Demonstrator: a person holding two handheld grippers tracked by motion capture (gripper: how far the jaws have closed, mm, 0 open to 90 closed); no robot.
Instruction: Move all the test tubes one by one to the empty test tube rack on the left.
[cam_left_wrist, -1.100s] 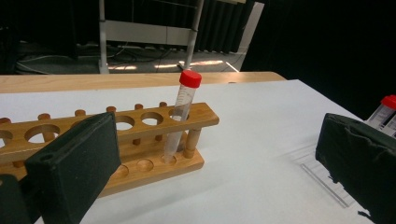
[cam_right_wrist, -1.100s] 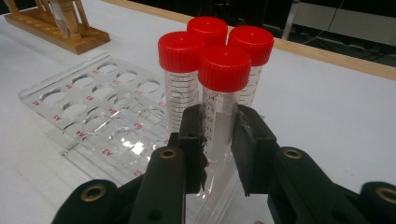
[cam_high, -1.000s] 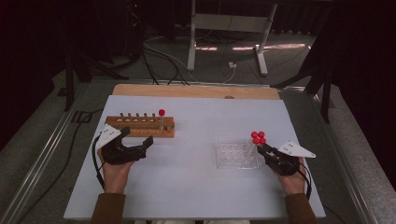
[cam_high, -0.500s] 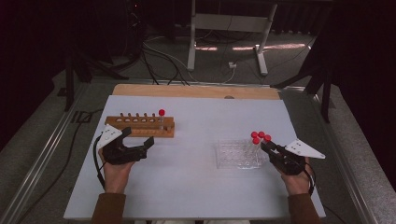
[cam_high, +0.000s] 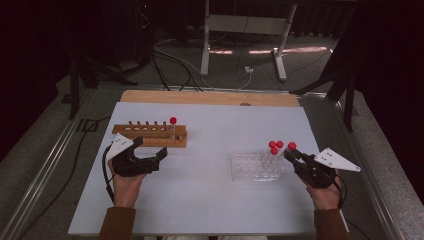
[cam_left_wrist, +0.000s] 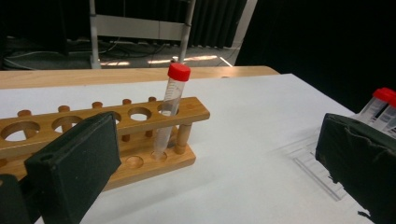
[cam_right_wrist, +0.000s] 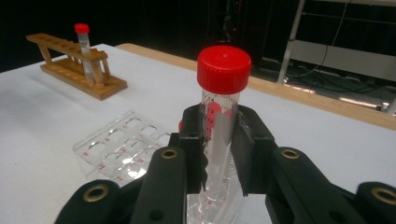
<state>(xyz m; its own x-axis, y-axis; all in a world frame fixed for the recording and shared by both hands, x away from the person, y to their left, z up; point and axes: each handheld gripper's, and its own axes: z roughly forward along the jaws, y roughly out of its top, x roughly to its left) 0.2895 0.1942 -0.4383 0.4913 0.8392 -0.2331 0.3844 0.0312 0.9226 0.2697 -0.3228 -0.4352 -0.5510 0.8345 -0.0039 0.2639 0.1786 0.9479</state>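
A wooden rack (cam_high: 150, 135) (cam_left_wrist: 98, 135) (cam_right_wrist: 74, 65) stands on the left of the white table, with one red-capped tube (cam_high: 173, 125) (cam_left_wrist: 169, 107) (cam_right_wrist: 83, 39) upright in its right end hole. My left gripper (cam_high: 150, 150) (cam_left_wrist: 205, 163) rests open just in front of the rack, nothing between its jaws. On the right a clear plastic rack (cam_high: 252, 166) (cam_right_wrist: 123, 147) holds two red-capped tubes (cam_high: 275, 149). My right gripper (cam_high: 292, 153) (cam_right_wrist: 219, 140) is shut on a third red-capped tube (cam_high: 291, 146) (cam_right_wrist: 222, 107), held upright at the clear rack's right edge.
A wooden strip (cam_high: 210, 97) runs along the table's far edge. Beyond it lie cables and a metal stand (cam_high: 245, 40) on the dark floor. White tabletop (cam_high: 210, 200) stretches between the two racks.
My right gripper has drawn right and slightly back with its tube, away from the two tubes left in the clear rack. The left gripper has stayed put.
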